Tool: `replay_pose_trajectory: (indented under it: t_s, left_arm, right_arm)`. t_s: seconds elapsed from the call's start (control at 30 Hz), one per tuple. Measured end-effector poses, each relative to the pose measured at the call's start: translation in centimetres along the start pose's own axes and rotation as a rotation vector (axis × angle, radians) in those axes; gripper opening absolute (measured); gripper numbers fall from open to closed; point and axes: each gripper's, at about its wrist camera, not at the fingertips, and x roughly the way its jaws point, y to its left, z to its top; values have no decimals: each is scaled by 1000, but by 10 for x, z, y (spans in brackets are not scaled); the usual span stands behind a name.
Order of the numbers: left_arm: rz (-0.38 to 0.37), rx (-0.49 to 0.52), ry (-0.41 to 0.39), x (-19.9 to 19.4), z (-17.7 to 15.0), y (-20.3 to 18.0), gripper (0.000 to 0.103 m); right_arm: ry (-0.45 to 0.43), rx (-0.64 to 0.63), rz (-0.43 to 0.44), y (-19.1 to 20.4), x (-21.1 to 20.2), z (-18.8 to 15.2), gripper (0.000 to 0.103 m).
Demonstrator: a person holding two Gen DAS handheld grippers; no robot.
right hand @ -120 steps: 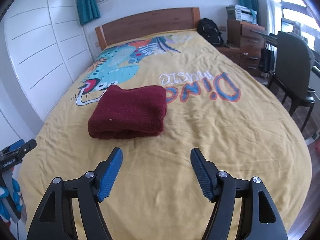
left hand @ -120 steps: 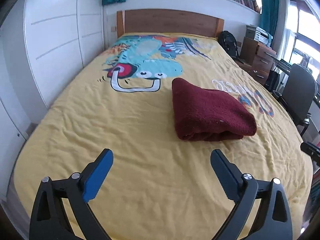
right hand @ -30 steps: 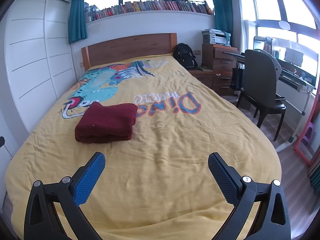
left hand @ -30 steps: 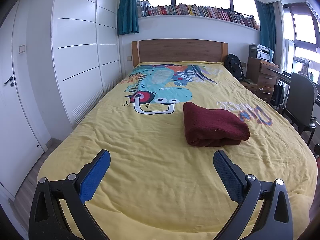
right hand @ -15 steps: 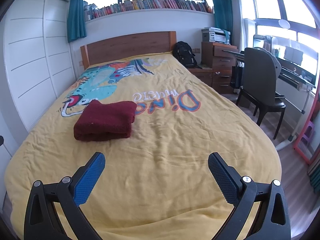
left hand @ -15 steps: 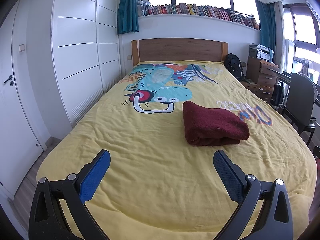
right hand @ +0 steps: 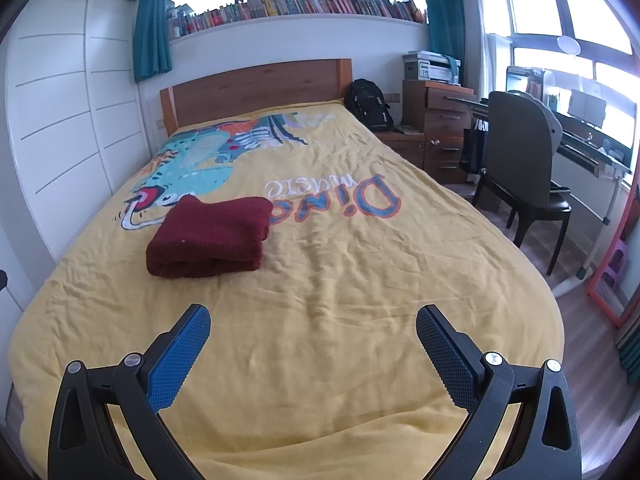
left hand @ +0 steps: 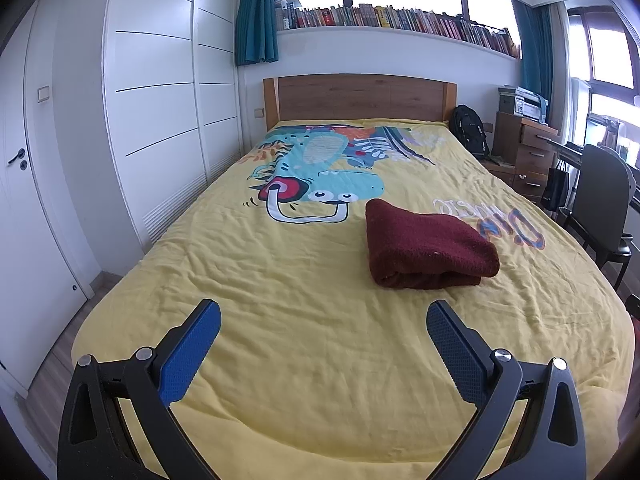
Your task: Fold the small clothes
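Note:
A dark red fleece garment (left hand: 428, 246) lies folded into a thick rectangle on the yellow bedspread (left hand: 304, 304), right of the dinosaur print. It also shows in the right wrist view (right hand: 210, 238), left of centre. My left gripper (left hand: 323, 320) is open and empty, held above the foot of the bed, well short of the garment. My right gripper (right hand: 313, 324) is open and empty too, also back at the foot of the bed.
A wooden headboard (left hand: 360, 96) stands at the far end. White wardrobe doors (left hand: 156, 120) line the left side. A dark chair (right hand: 524, 176), a drawer unit (right hand: 444, 128) and a black backpack (right hand: 368, 104) stand to the right of the bed.
Both grippers have drawn back and risen from close to the garment to the foot of the bed over the last seconds. In the last half second nothing has visibly moved.

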Motion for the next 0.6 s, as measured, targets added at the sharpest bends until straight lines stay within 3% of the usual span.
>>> replay_pose_trajectory:
  t_s: [0.6]
  left_arm:
    - [-9,0,17,5,-10,-2,102]
  right_arm:
    - [2,1,-1,0,1,-1,103]
